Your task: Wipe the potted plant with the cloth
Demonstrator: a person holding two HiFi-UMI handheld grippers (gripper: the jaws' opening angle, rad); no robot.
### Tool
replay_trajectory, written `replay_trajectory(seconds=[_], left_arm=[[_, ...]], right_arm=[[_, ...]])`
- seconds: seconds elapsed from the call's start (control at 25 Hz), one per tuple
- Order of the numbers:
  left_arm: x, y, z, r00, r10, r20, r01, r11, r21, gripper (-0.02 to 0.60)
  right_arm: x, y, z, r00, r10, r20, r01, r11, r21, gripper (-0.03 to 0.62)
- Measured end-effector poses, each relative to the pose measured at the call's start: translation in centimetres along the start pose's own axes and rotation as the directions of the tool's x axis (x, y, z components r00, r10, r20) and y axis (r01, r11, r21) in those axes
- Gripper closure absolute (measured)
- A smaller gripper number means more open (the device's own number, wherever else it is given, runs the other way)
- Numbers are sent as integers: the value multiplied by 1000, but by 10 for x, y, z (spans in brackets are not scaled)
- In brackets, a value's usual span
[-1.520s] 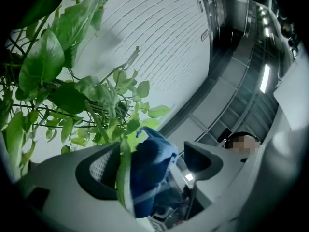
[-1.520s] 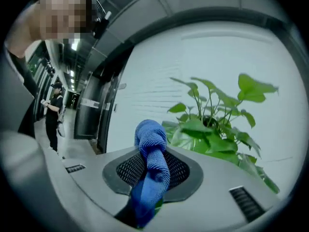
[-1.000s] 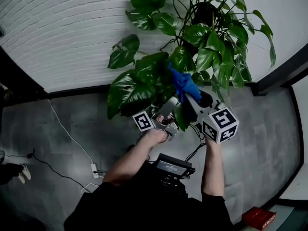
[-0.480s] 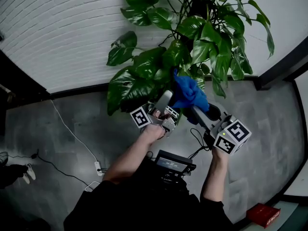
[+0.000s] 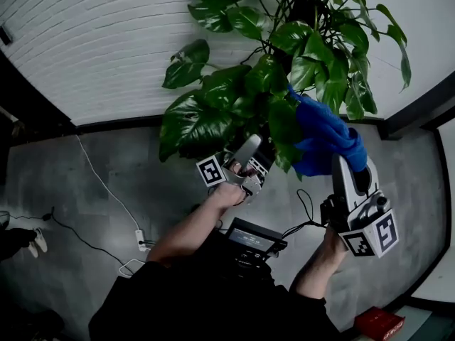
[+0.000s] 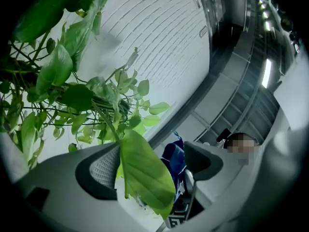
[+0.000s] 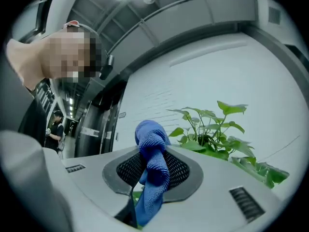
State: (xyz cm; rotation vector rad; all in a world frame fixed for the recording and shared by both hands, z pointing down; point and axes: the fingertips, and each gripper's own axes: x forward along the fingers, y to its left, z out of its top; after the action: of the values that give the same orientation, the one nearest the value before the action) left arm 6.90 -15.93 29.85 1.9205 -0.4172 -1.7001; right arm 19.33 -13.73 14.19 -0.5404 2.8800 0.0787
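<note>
The dark pot point(image 5: 306, 9) shows only in my head view, at the top. It is mostly covered by the leaves of the potted plant point(image 5: 284, 69) that grows from it. The plant stands against a white brick wall point(image 5: 106, 41), on a grey floor point(image 5: 92, 183).

My right gripper point(image 5: 340, 163) has its jaws pressed together on the blue cloth point(image 5: 323, 137), which bunches out above them. The cloth is at the right side of the plant and touches the lower leaves there.

My left gripper point(image 5: 250, 149) is under the big leaves in the middle. Its jaws are apart, and one leaf point(image 6: 145, 173) hangs down between them without being pinched. The leaf seems close to one pad, but I cannot tell if it touches.

On the floor at the left lie a white cable point(image 5: 99, 190) and a power strip point(image 5: 138, 250). A red thing point(image 5: 380, 323) lies at the bottom right.

Only the left gripper view shows the leaf between the jaws, with the cloth behind it. Only the right gripper view shows a person point(image 7: 54, 127) standing far away in a corridor.
</note>
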Motion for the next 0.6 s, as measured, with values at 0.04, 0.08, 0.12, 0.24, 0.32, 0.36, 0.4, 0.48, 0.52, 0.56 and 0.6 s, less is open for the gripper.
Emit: replay_trajectory(seconds=[0.04, 0.08, 0.12, 0.24, 0.32, 0.36, 0.4, 0.48, 0.52, 0.56, 0.6], left_arm=[[1, -1, -1, 1000, -7, 0, 7, 1000, -4, 161], [1, -3, -3, 1000, -13, 2, 13, 1000, -10, 161], [2, -4, -3, 1000, -20, 5, 21, 1000, -17, 161], [3, -9, -2, 999, -40, 13, 40, 999, -25, 161], [4, -12, -1, 999, -50, 19, 50, 998, -26, 161], [5, -13, -2, 998, -54, 21, 55, 998, -28, 161], [6, -14, -3, 998, -59, 21, 60, 998, -29, 161], [8, -16, -5, 997, -71, 18, 71, 997, -28, 161], [10, -18, -6, 997, -76, 16, 77, 997, -25, 161], [11, -19, -7, 997, -79, 12, 80, 997, -19, 161], [12, -20, -8, 997, -79, 7, 79, 997, -13, 161]], right_arm=[[1, 5, 8, 1000, 9, 19, -8, 1000, -11, 494], [1, 11, 17, 999, 17, 41, -16, 1000, -24, 494], [0, 18, 27, 998, 25, 63, -22, 999, -43, 494], [5, 30, 40, 998, 37, 57, -28, 988, -154, 494], [16, 23, 17, 999, 18, -42, -28, 972, -234, 494], [24, 15, -3, 994, 3, -112, -32, 966, -257, 493], [34, 6, -29, 982, -8, -190, -43, 964, -261, 493], [57, -4, -83, 947, -10, -322, -60, 976, -208, 493], [67, -4, -109, 928, 5, -374, -73, 983, -168, 493], [72, -1, -132, 908, 28, -418, -92, 987, -134, 493], [72, 3, -151, 891, 52, -451, -109, 989, -102, 494]])
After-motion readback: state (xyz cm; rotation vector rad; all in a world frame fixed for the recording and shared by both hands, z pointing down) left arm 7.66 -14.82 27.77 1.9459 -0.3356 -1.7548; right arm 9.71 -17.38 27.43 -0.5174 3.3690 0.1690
